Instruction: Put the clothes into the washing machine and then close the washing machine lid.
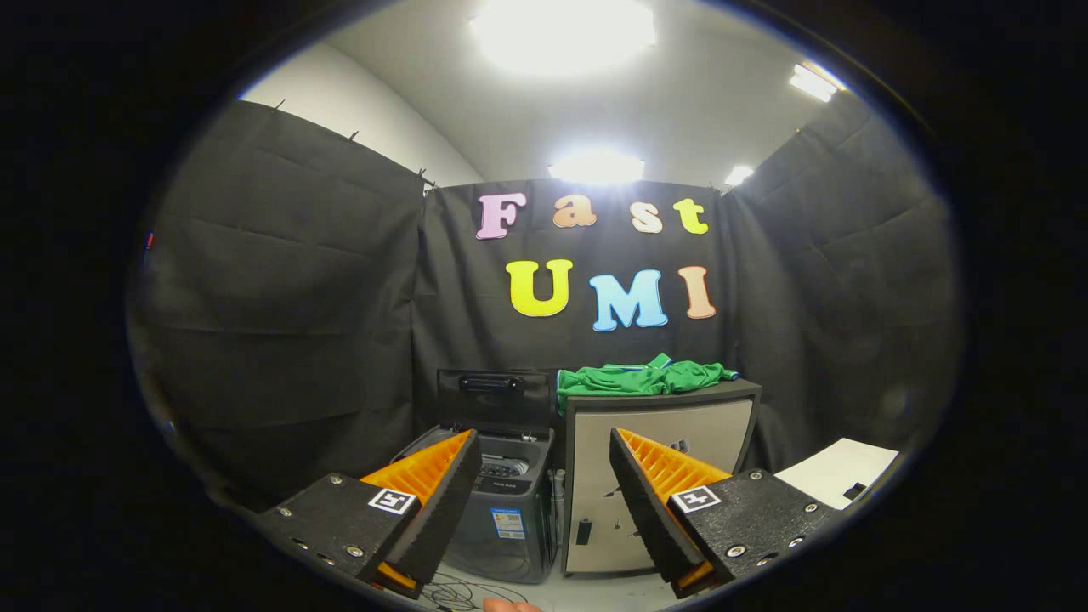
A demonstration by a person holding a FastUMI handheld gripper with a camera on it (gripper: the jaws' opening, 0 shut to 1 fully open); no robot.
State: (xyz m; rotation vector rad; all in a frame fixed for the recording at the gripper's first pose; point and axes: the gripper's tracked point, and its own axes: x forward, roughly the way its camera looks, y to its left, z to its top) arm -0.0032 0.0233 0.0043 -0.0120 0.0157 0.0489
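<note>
gripper (544, 446): two wedge-shaped fingers (425, 463) with ribbed inner faces, jaws standing apart | mounts: dark textured blocks, silver screw heads along their edges | markings: one square black-and-white tag on each block near the finger base

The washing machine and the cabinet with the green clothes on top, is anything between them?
In the gripper view, a narrow gap separates washing machine from cabinet, with a hose-like thing standing there.
</note>
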